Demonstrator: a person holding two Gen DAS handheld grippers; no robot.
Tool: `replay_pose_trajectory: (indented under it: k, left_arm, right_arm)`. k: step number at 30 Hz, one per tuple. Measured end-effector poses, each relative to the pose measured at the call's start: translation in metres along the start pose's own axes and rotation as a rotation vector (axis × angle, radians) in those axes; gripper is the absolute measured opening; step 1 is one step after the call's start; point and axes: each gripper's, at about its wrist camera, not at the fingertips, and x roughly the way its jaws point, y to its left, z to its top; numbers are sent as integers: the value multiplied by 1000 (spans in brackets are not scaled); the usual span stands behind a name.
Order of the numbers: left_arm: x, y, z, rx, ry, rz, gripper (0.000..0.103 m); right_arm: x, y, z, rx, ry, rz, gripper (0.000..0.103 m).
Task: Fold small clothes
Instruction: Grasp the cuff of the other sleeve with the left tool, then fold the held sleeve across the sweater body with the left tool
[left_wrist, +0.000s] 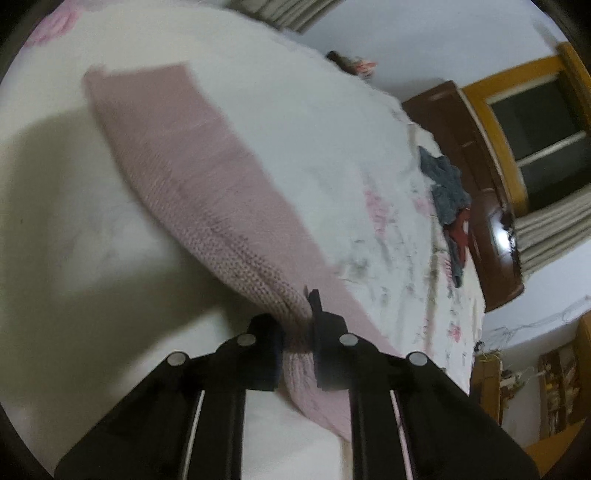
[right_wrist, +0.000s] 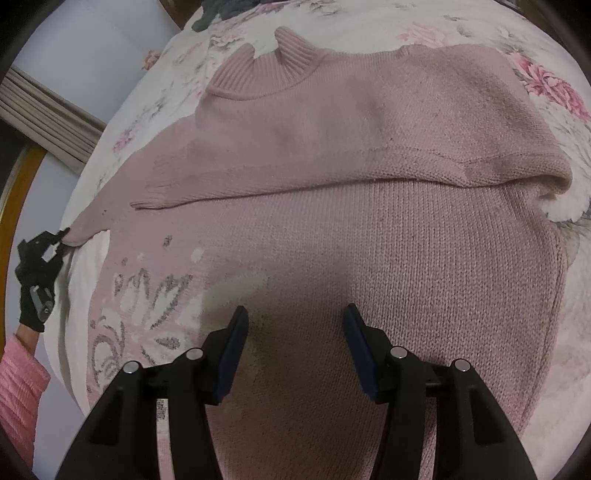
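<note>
A: What carries it all?

B: A bed (right_wrist: 546, 44), under a white cover printed with pink flowers.

A: And on it?

B: A pink knit sweater (right_wrist: 369, 206), spread flat, ribbed collar toward the far side. One sleeve is folded across the chest. The other sleeve (left_wrist: 192, 162) runs out sideways to the bed's edge.

A: Anything else?

B: A heap of clothes (left_wrist: 448, 192), grey-blue with some red, lies near the far edge by the dark headboard (left_wrist: 476, 177), well apart from the sweater.

Dim indoor light, motion blur in the left view, strong fisheye curvature, dark vignetted corners.
</note>
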Motion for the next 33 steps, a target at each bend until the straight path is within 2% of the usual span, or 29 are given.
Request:
replay_pose_trajectory:
  k: [2,7,13,20,27,33]
  left_arm:
    - [-9,-20,-4,49,-7,-31,5]
    - [-22,-65,-26,139,12,-112,5]
    - [-22,-138,-81,298,56,-208,5]
    - [-2,-189,-152,377,138,-290,5]
    - [36,-211,-215,417,234,-298,5]
    - [84,-191,-258,409,346,-208,7]
  right_arm:
    - [0,0,0,4,0,1,54]
    - [0,0,0,11,-3,2,54]
    - [-3,-5,0,26,-6,22,54]
    - [-5,-9,-1,40,-12,49,54]
    - [-6,-14,-2,47,-16,74,53]
    - [-7,-14,-3,51,-16,82,53]
